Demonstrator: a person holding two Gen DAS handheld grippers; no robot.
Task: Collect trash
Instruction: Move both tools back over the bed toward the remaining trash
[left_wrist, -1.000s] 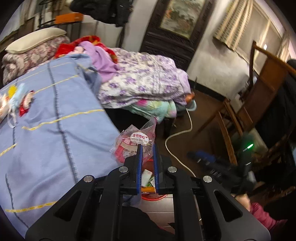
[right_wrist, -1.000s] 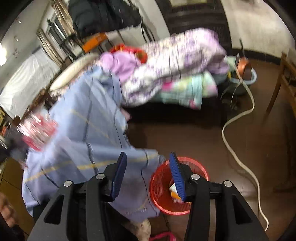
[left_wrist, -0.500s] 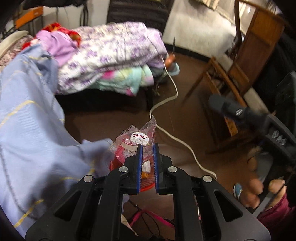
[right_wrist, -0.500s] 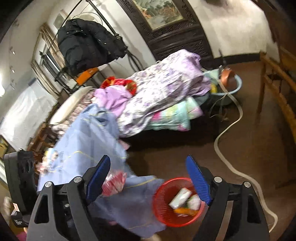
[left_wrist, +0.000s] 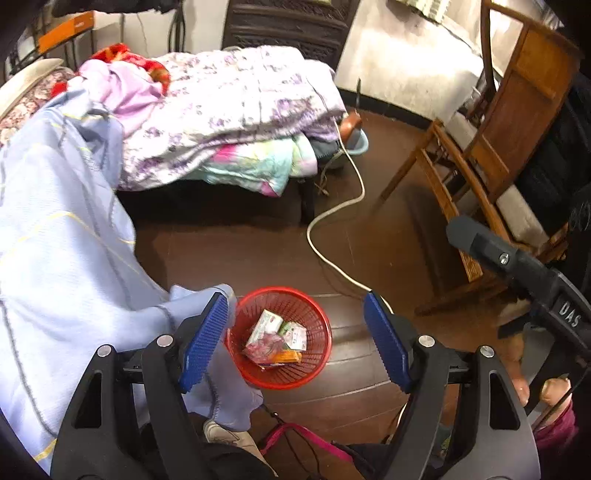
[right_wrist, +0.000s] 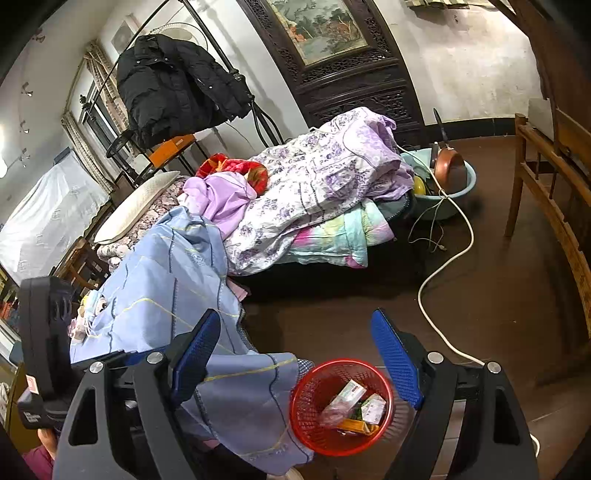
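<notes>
Below my left claw (left_wrist: 295, 343), between its wide-spread empty fingers: red basket (left_wrist: 321, 325), pink wrapper (left_wrist: 264, 345) inside. Right claw (right_wrist: 295, 363) also wide, empty, basket below.

Basket (left_wrist: 319, 325) mouth open from above; blue blanket (left_wrist: 66, 236) drapes against its left rim, cord (left_wrist: 332, 218) crosses floor (left_wrist: 240, 254) behind; you've room on the right.
</notes>
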